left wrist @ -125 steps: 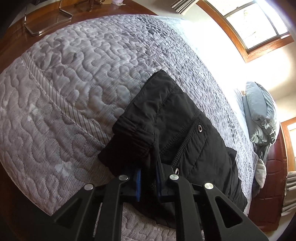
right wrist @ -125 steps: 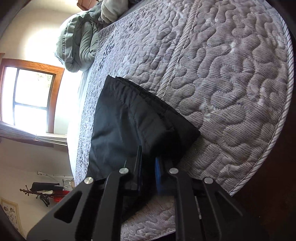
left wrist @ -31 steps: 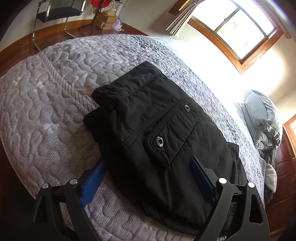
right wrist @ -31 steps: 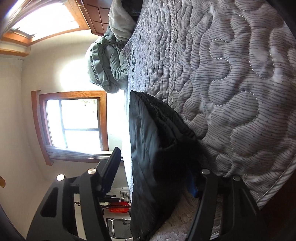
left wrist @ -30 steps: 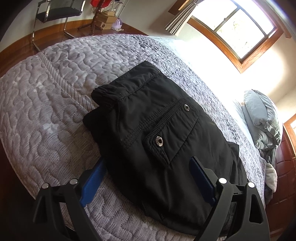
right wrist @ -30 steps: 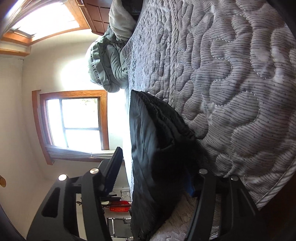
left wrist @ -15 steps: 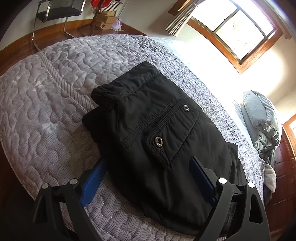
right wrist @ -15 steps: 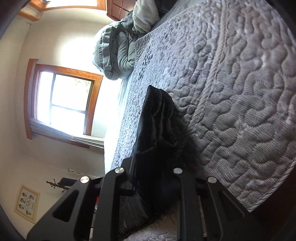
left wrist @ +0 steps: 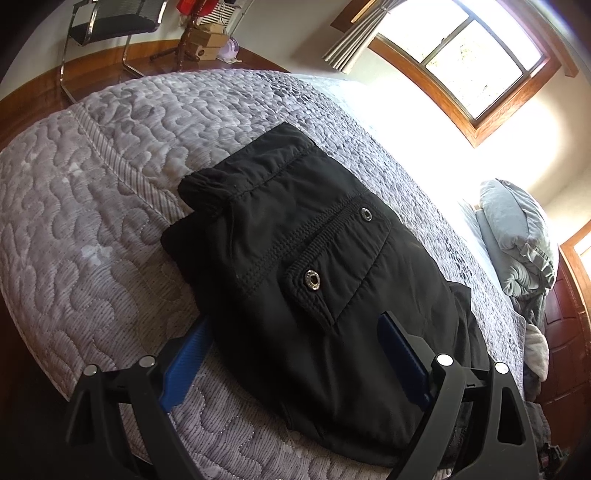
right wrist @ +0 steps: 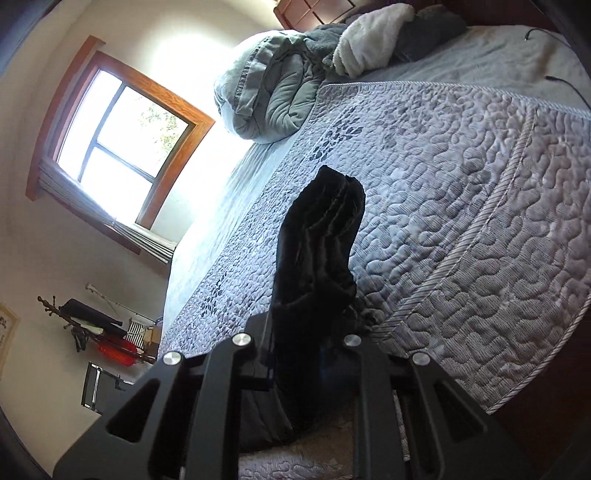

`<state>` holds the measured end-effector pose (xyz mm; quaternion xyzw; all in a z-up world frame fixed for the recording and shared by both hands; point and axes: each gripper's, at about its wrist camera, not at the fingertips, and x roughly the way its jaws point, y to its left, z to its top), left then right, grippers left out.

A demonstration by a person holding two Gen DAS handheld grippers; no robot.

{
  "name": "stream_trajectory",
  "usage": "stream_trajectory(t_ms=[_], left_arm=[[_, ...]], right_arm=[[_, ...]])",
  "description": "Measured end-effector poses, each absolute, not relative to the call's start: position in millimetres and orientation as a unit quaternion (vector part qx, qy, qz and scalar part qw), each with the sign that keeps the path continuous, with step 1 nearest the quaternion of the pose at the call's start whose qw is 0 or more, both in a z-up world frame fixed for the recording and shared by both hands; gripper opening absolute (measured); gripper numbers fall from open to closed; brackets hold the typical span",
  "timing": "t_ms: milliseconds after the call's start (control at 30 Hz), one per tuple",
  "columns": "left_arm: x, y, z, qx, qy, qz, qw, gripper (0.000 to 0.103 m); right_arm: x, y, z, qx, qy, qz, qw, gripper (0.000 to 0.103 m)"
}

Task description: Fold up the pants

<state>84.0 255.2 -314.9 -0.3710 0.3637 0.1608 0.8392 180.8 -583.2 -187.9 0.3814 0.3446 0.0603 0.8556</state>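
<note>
One bundle: pants (left wrist: 314, 266) lie folded on the quilted bed (left wrist: 92, 206), near its edge, long axis running from the elastic waistband away toward the pillows (left wrist: 517, 236). Right gripper (right wrist: 306, 354) is the engaged one, clamped on the pants' near edge, fabric standing up between its fingers. Left gripper (left wrist: 291, 354) hovers just above the near end, jaws wide apart, holding nothing. My read: next fold goes along that long axis, right side leading.

Grey quilted bed (left wrist: 110, 184), rolled grey duvet (right wrist: 269, 92), wood-framed window (left wrist: 461, 62), black chair (left wrist: 110, 22)
</note>
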Motion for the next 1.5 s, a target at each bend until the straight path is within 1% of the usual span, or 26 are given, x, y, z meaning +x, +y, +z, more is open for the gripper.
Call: stream_trajectory(t_ms=[267, 533, 833, 1233, 1500], left_arm=[[76, 260, -317, -0.387, 0.354, 0.154, 0.837, 0.091], [67, 267, -318, -0.406, 0.342, 0.15, 0.834, 0.091], [63, 269, -318, -0.409, 0.342, 0.145, 0.833, 0.091], [54, 278, -321, -0.425, 0.335, 0.142, 0.829, 0.091], [55, 279, -321, -0.423, 0.34, 0.136, 0.829, 0.091]], right_arm=[[180, -549, -149, 0.325, 0.343, 0.066, 0.879, 0.014], [179, -521, -125, 0.282, 0.344, 0.072, 0.893, 0.014], [177, -472, -93, 0.206, 0.345, 0.074, 0.913, 0.014], [181, -411, -77, 0.115, 0.349, 0.075, 0.927, 0.014], [181, -383, -73, 0.086, 0.352, 0.073, 0.929, 0.014]])
